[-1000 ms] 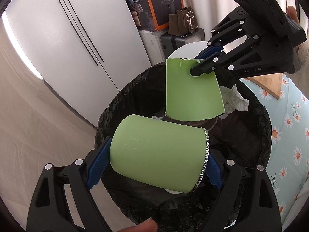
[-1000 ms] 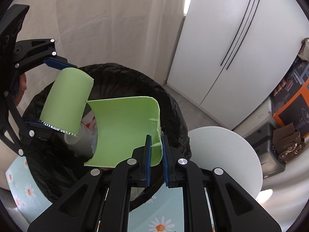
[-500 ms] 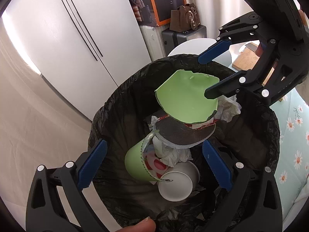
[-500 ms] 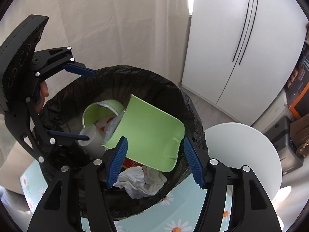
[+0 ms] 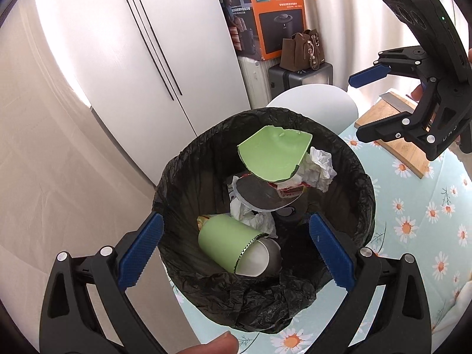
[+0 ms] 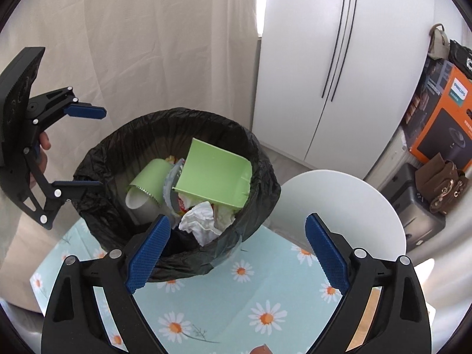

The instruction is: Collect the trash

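Observation:
A bin lined with a black bag (image 5: 358, 177) (image 6: 265, 183) stands on the flowered tablecloth. Inside lie a green tube (image 5: 224, 240) (image 6: 149, 177), a flat green piece (image 5: 273, 153) (image 6: 215, 177), crumpled white paper (image 5: 320, 166) (image 6: 200, 221) and other scraps. My left gripper (image 5: 236, 249) is open and empty above the bin's near rim; it also shows in the right wrist view (image 6: 85, 147). My right gripper (image 6: 236, 259) is open and empty, back from the bin over the cloth; it shows at the right of the left wrist view (image 5: 364, 106).
The flowered tablecloth (image 6: 259, 295) covers the table. A white round chair back (image 6: 339, 206) stands beside the bin. A wooden board (image 5: 398, 135) lies on the table. A white cabinet (image 5: 147, 59), an orange box (image 5: 271, 14) and a brown bag (image 5: 301, 50) are behind.
Both grippers opened and let go: the green tube and the green flat piece dropped into the bin. Both grippers then pulled back and up from the bin.

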